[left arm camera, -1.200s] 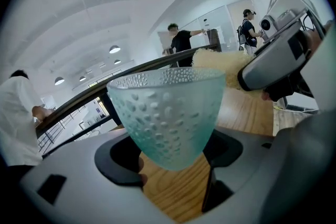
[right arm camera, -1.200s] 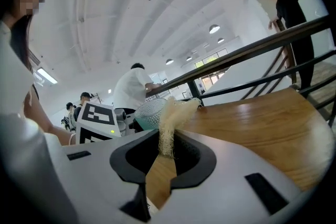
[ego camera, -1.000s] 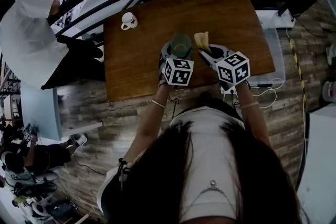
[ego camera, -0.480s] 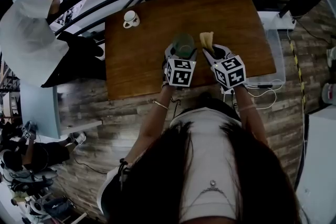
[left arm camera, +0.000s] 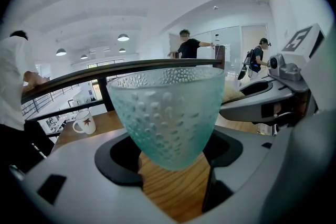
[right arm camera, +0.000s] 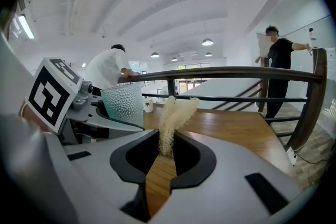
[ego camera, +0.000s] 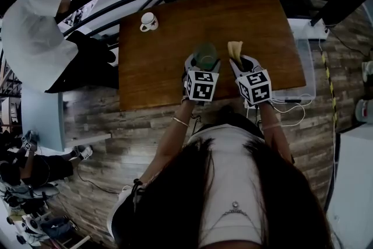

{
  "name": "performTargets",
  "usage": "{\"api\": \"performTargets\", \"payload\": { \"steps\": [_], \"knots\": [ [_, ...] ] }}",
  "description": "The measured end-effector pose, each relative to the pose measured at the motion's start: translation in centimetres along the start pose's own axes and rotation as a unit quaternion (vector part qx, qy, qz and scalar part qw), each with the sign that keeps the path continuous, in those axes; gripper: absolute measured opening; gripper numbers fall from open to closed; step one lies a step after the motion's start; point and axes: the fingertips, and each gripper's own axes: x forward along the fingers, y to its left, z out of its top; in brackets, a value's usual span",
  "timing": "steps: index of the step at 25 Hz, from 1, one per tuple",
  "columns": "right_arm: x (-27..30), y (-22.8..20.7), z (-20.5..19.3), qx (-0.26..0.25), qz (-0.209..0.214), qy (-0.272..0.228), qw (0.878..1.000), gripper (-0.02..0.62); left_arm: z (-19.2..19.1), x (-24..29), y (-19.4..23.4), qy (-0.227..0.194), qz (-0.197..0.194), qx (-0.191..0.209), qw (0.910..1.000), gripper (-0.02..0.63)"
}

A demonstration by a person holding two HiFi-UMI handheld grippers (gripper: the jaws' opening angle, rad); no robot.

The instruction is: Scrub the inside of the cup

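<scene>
Holding the dimpled green cup [left arm camera: 167,113] upright in our left tool [left arm camera: 173,176], jaws clamped on its base, above the wooden surface [ego camera: 163,55] | our right tool [right arm camera: 164,165] pinches a pale fibrous scrubber [right arm camera: 173,113], near the cup, apart from it | white mug [ego camera: 148,22] at far corner

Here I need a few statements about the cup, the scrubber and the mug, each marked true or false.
1. The left gripper grips the dimpled green glass cup. True.
2. The loofah scrubber is inside the cup. False: it is outside, beside the cup.
3. The right gripper is empty. False: its jaws pinch the loofah scrubber.
4. The white mug stands at a corner of the wooden table, apart from both grippers. True.
</scene>
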Motion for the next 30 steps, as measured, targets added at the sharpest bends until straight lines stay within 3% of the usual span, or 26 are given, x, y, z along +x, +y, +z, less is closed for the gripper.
{"api": "performTargets", "payload": {
  "steps": [13,30],
  "knots": [
    [-1.5,1.1,-1.0,-0.003,-0.006,0.005,1.000,0.081,-1.0,-2.5,0.8,-0.003,0.030,-0.014,0.9994,0.350],
    [-3.3,1.4,-1.8,-0.007,-0.012,0.009,1.000,0.081,-2.2,-4.1,-0.3,0.001,0.033,-0.025,0.9991,0.350]
  ]
}}
